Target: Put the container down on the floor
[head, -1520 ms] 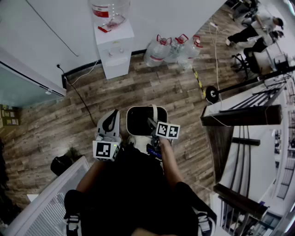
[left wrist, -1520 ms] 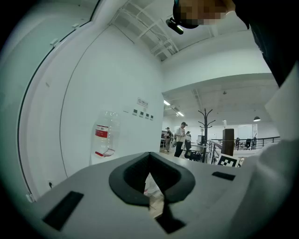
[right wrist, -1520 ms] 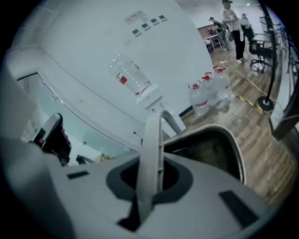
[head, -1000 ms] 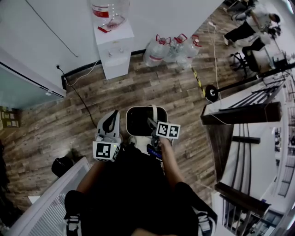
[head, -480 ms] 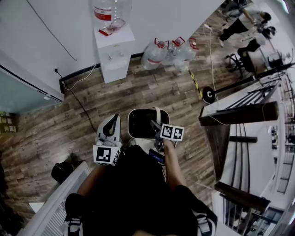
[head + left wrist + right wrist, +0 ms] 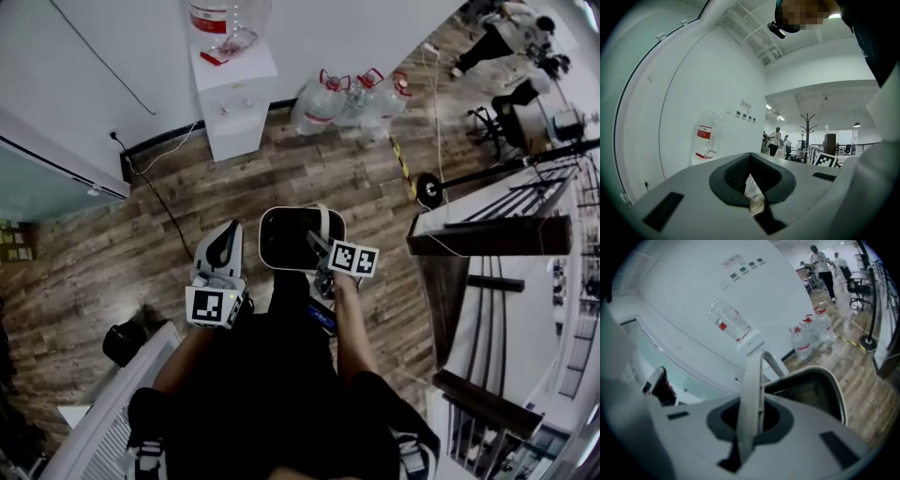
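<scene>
A white container [image 6: 266,221] with a dark inside hangs in front of the person's body, above the wooden floor [image 6: 309,178]. My right gripper [image 6: 320,247] is shut on its thin white handle [image 6: 753,380], which runs up between the jaws in the right gripper view. The container's rim [image 6: 836,385] shows just beyond them. My left gripper [image 6: 223,247] is held to the left of the container, apart from it. Its jaws are shut with nothing between them, as the left gripper view [image 6: 752,186] shows.
A white water dispenser [image 6: 234,94] stands against the wall ahead, with three large water bottles [image 6: 352,98] to its right. A black cable [image 6: 161,199] crosses the floor on the left. A stand base [image 6: 431,190] and a railing [image 6: 487,234] lie to the right. People [image 6: 511,37] are at the far right.
The container and my right gripper have drifted slightly forward and to the right. The grip on the handle is unchanged, and the left gripper has barely moved.
</scene>
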Action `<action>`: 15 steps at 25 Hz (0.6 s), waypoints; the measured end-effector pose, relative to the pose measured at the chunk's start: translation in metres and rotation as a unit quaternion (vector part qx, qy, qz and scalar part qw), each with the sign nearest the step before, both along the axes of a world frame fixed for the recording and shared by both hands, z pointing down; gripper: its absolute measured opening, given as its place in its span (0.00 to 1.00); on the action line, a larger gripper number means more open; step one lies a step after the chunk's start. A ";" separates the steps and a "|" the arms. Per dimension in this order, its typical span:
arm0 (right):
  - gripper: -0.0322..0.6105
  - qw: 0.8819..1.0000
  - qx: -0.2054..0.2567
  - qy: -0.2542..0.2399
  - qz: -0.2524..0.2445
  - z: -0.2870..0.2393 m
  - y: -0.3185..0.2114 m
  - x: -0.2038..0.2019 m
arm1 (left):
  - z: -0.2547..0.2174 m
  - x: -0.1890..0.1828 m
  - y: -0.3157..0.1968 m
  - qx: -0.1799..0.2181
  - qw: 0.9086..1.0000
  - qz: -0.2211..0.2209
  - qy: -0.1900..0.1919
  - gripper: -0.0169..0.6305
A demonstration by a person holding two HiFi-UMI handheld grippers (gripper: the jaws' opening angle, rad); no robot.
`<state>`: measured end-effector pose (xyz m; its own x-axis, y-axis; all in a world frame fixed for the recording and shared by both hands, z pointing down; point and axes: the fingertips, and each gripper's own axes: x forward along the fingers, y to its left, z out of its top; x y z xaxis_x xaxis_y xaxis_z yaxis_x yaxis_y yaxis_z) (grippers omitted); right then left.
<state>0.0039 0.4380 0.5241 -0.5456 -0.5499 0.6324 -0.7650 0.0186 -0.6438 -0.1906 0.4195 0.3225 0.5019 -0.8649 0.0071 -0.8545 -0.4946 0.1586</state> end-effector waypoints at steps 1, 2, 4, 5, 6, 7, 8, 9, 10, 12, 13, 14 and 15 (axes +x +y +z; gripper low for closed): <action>0.11 1.000 0.000 -0.001 -0.006 0.001 -0.006 0.002 | 0.001 0.005 -0.006 0.000 1.000 -0.002 -0.002 0.07; 0.11 1.000 0.000 -0.002 -0.011 0.002 -0.013 0.005 | 0.003 0.011 -0.013 -0.001 1.000 -0.005 -0.003 0.07; 0.11 1.000 0.000 -0.004 -0.022 0.004 -0.025 0.011 | 0.004 0.023 -0.024 -0.003 1.000 -0.009 -0.002 0.07; 0.11 1.000 -0.001 -0.006 -0.029 0.005 -0.031 0.013 | 0.004 0.029 -0.030 -0.003 1.000 -0.011 0.000 0.07; 0.11 0.999 -0.002 -0.007 -0.036 0.007 -0.037 0.016 | 0.003 0.035 -0.035 -0.002 1.000 -0.014 0.002 0.07; 0.11 0.999 -0.004 -0.008 -0.043 0.009 -0.044 0.018 | 0.002 0.042 -0.041 -0.001 1.000 -0.016 0.002 0.07; 0.11 0.999 -0.006 -0.009 -0.051 0.011 -0.050 0.022 | 0.002 0.050 -0.048 -0.001 1.000 -0.021 0.001 0.07; 0.11 0.998 -0.007 -0.009 -0.059 0.012 -0.058 0.025 | 0.001 0.057 -0.056 -0.001 1.000 -0.025 -0.001 0.07; 0.11 0.998 -0.008 -0.010 -0.067 0.013 -0.065 0.029 | 0.001 0.065 -0.065 -0.001 1.000 -0.031 -0.003 0.07; 0.11 0.997 -0.011 -0.011 -0.081 0.014 -0.081 0.038 | 0.000 0.081 -0.081 -0.002 0.999 -0.041 -0.006 0.07; 0.11 0.996 -0.011 -0.012 -0.088 0.014 -0.088 0.043 | 0.000 0.088 -0.088 -0.004 0.999 -0.047 -0.008 0.07; 0.11 0.995 -0.011 -0.014 -0.095 0.014 -0.095 0.048 | 0.000 0.096 -0.095 -0.005 0.999 -0.052 -0.010 0.07; 0.11 0.995 -0.010 -0.015 -0.102 0.015 -0.102 0.053 | -0.001 0.104 -0.102 -0.005 0.998 -0.056 -0.011 0.07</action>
